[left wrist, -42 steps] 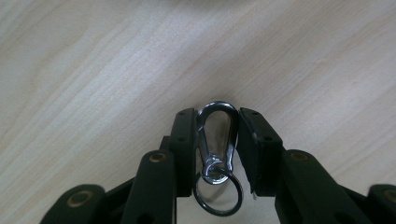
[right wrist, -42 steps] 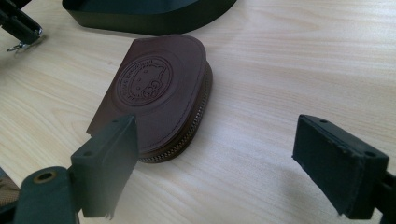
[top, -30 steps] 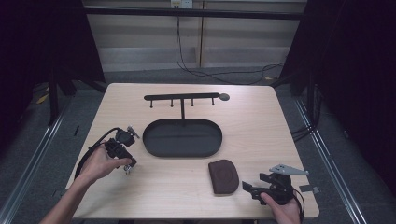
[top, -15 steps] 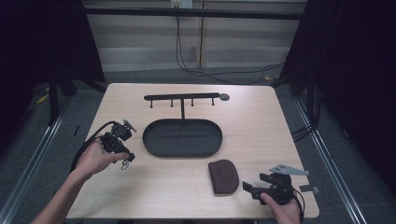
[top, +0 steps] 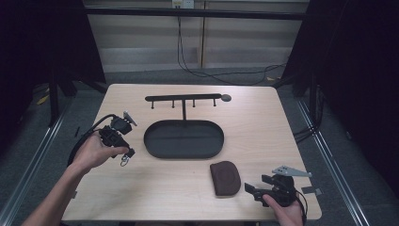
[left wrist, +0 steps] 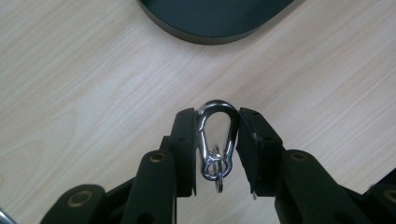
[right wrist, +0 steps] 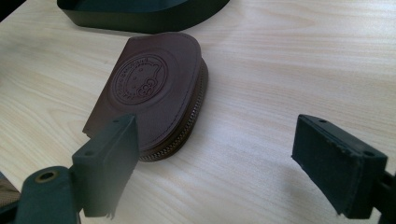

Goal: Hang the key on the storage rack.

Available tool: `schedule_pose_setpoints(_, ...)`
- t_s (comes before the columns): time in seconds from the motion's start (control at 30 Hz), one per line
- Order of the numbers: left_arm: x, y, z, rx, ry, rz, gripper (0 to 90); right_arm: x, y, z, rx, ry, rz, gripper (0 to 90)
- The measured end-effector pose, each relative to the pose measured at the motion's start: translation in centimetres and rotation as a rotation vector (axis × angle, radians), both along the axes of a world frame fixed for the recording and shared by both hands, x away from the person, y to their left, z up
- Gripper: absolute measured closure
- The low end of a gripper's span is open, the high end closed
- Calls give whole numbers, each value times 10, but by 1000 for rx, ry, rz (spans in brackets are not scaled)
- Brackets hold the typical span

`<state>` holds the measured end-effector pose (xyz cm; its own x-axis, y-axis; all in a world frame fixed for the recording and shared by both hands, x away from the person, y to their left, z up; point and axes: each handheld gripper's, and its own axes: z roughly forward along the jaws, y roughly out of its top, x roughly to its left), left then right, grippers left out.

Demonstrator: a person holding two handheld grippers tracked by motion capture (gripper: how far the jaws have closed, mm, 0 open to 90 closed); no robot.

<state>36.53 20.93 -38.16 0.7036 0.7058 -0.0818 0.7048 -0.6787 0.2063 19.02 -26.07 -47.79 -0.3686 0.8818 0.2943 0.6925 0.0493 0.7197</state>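
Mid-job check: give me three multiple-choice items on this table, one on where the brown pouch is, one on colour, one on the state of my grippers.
1. Where does the brown pouch lie?
A. inside the black tray
B. on the table, near the right gripper
C. hung on the rack

2. What colour is the oval tray?
A. black
B. white
C. red

3. What is the left gripper doing?
A. standing open with nothing between its jaws
B. holding the pouch
C. holding a silver carabiner clip

Key: 1 B, the pouch rests on bare wood beside the open right gripper. 2 A, the tray is dark throughout. 3 C, the carabiner clip sits clamped between both pads.
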Motion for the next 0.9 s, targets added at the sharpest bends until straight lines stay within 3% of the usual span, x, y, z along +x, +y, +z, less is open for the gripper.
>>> schedule_pose_setpoints(0.33,3,-2,18,25,-14,-17,683,0,0,0,1,4,1,145)
schedule_pose_setpoints(0.53,6,-6,28,6,-12,-11,683,0,0,0,1,2,2,145)
schedule_pose_setpoints(0.6,7,-7,30,-11,10,-6,683,0,0,0,1,3,3,145)
schedule_pose_setpoints(0.73,10,-9,35,1,8,-7,683,1,1,-1,-4,5,7,145)
schedule_pose_setpoints(0.9,15,-10,43,-1,7,27,683,1,1,-1,-5,8,7,145)
